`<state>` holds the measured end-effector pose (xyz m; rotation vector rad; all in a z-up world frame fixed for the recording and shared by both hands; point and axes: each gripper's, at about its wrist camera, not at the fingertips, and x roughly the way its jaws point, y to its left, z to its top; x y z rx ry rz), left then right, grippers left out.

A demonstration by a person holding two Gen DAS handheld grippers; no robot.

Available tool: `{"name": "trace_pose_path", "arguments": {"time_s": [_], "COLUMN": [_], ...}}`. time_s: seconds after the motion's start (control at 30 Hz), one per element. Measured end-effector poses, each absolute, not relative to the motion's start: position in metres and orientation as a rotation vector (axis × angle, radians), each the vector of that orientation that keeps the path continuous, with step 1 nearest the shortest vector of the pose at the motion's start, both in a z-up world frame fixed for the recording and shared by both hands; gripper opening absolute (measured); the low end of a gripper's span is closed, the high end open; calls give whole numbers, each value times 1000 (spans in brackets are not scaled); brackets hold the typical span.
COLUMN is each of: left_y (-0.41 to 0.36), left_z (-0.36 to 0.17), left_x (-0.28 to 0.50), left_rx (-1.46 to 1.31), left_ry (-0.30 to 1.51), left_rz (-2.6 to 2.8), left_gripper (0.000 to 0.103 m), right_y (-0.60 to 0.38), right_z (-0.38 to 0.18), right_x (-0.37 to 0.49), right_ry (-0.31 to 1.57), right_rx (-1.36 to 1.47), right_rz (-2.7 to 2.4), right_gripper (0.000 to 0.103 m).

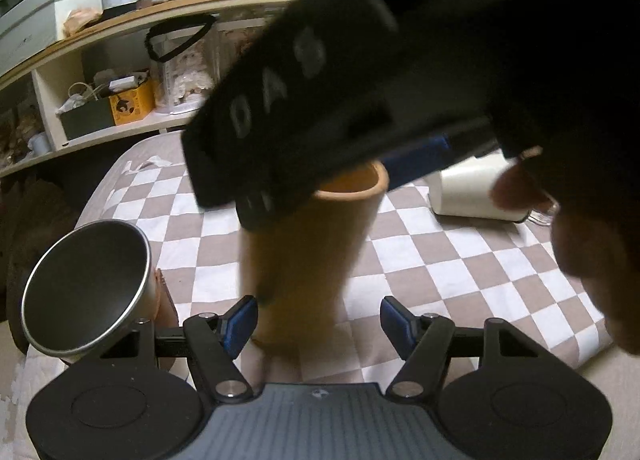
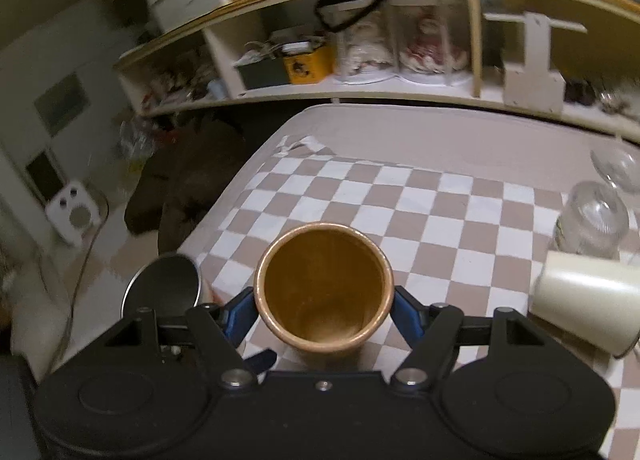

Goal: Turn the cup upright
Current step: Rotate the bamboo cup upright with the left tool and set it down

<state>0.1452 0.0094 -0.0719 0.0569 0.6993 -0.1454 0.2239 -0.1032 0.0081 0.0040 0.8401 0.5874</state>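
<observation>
A tall orange-brown cup (image 2: pixel 324 288) stands with its mouth up on the checkered cloth. My right gripper (image 2: pixel 324 312) is shut on the cup near its rim, one blue pad on each side. In the left wrist view the same cup (image 1: pixel 308 260) is blurred, and the right gripper's dark body covers its top. My left gripper (image 1: pixel 318 320) is open and empty. Its blue pads (image 1: pixel 240 324) stand on either side of the cup's base without gripping it.
A steel cup (image 1: pixel 88 284) stands at the left edge of the cloth, also in the right wrist view (image 2: pixel 164 288). A white cup (image 2: pixel 588 300) lies on its side at the right. Clear glasses (image 2: pixel 592 220) lie behind it. Cluttered shelves (image 2: pixel 360 88) run along the back.
</observation>
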Motion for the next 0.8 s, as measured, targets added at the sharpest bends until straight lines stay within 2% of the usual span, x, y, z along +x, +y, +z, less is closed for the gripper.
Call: {"name": "trace_pose_path", "arguments": {"time_s": [0.17, 0.33, 0.8], "left_y": [12, 13, 18], "left_z": [-71, -73, -77], "left_x": [144, 146, 149], "left_rx": [38, 40, 40], "left_ry": [693, 699, 697], "left_rz": [-161, -152, -114], "left_gripper": [67, 58, 56], "right_y": [-92, -87, -89], "right_z": [10, 12, 14], "right_x": [213, 211, 209], "right_ry": [828, 842, 845], "right_rx": [-90, -127, -99], "right_rz": [600, 588, 574], "right_gripper": [72, 72, 72]}}
